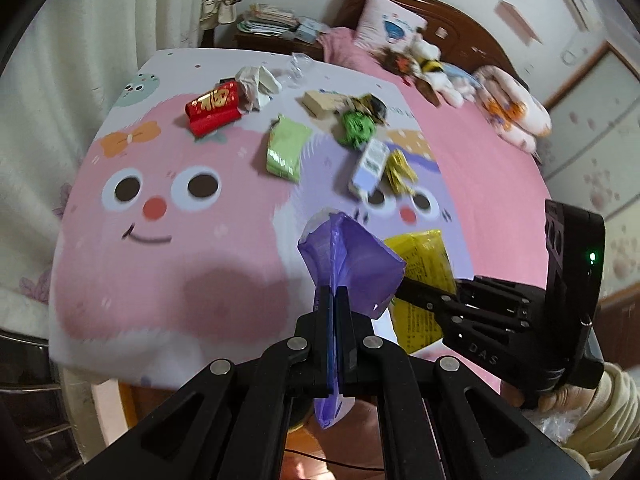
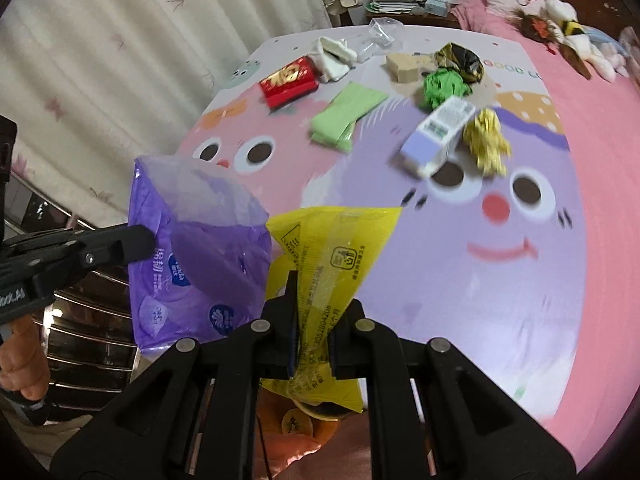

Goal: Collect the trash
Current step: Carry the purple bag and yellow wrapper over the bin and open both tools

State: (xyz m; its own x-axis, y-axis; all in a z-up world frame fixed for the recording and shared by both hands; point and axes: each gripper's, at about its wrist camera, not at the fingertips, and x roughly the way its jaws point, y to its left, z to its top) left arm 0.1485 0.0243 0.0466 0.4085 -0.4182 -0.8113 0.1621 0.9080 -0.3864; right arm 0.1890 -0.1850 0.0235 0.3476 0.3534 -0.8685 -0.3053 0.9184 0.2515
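Observation:
My left gripper (image 1: 333, 292) is shut on a purple plastic wrapper (image 1: 352, 256), held above the near edge of the bed; the same wrapper (image 2: 192, 248) hangs at the left of the right wrist view. My right gripper (image 2: 314, 300) is shut on a yellow wrapper (image 2: 332, 248), which also shows behind the purple one as the yellow wrapper (image 1: 424, 256). On the cartoon mat (image 1: 168, 240) lie a red packet (image 1: 214, 109), white tissue (image 1: 258, 82), a green pack (image 1: 286, 148), a green crumple (image 1: 357, 127), a white-and-lilac box (image 1: 370, 166) and a gold wrapper (image 1: 400, 170).
A tan box (image 2: 406, 65), a dark foil wrapper (image 2: 462, 60) and clear plastic (image 2: 380, 32) lie at the mat's far side. Plush toys (image 1: 432, 68) and a pillow (image 1: 390, 26) sit by the wooden headboard. A curtain (image 2: 100, 60) hangs on the left. Something orange (image 2: 298, 424) lies below my right gripper.

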